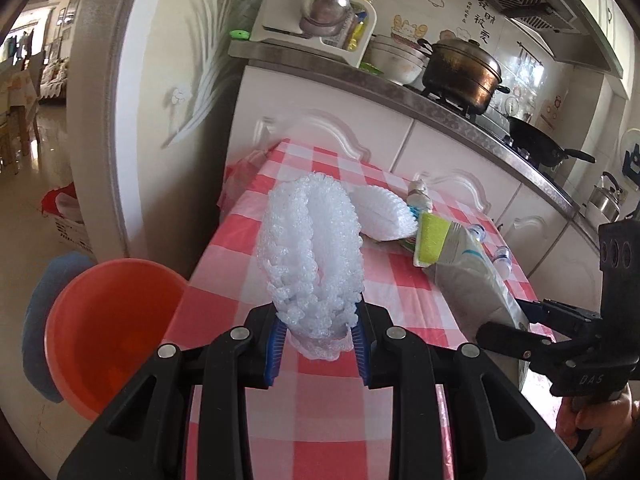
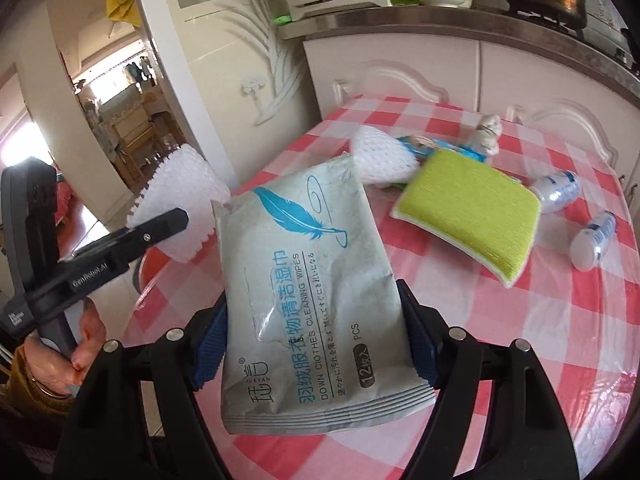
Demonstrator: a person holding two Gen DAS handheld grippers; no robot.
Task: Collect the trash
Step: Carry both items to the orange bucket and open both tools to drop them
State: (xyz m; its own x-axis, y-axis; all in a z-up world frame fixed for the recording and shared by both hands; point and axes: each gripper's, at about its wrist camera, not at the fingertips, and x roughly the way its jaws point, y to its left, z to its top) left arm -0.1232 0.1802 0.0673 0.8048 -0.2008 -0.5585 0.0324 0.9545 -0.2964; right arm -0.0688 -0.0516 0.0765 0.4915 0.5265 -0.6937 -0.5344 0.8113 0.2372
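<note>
L tool (image 1: 318, 322) clamped on white foam net (image 1: 312, 248), blue pads pinching its lower end, net sticking up and fwd over the worktop (image 1: 328, 408) w/ red-white check cloth. R tool (image 2: 316, 340) clamped on grey wipes pack (image 2: 316, 284), blue feather print, pack held flat between the pads, lifted off the cloth, top edge pointing away. In L wrist view the R tool (image 1: 532, 320) shows at right edge w/ the pack (image 1: 472, 280) in it, person's hand (image 1: 600, 412) below. In R wrist view the L tool (image 2: 176, 220) shows at left w/ the net (image 2: 184, 200), hand (image 2: 80, 344) gripping the handle. Left on the cloth: 2nd white foam net (image 2: 380, 156) lying flat, yellow-green sponge (image 2: 468, 208) just beside it and overlapping a blue-teal wrapper (image 2: 448, 146), crumpled white-grey item (image 2: 488, 132) behind that, poss. a squeezed tube, too blurry to confirm. 2 small clear bottles (image 2: 560, 192) (image 2: 592, 240) w/ blue labels lie on their sides right of the sponge, near each other, not touching. Orange bucket (image 1: 108, 328) sits on the floor beside the worktop's left edge, below L tool level, blue item (image 1: 40, 320) behind it. Bkgd: kitchen counter (image 1: 460, 112) w/ brown pot (image 1: 464, 72), black wok (image 1: 540, 144), white bowls (image 1: 396, 60), kettle (image 1: 604, 200).
</note>
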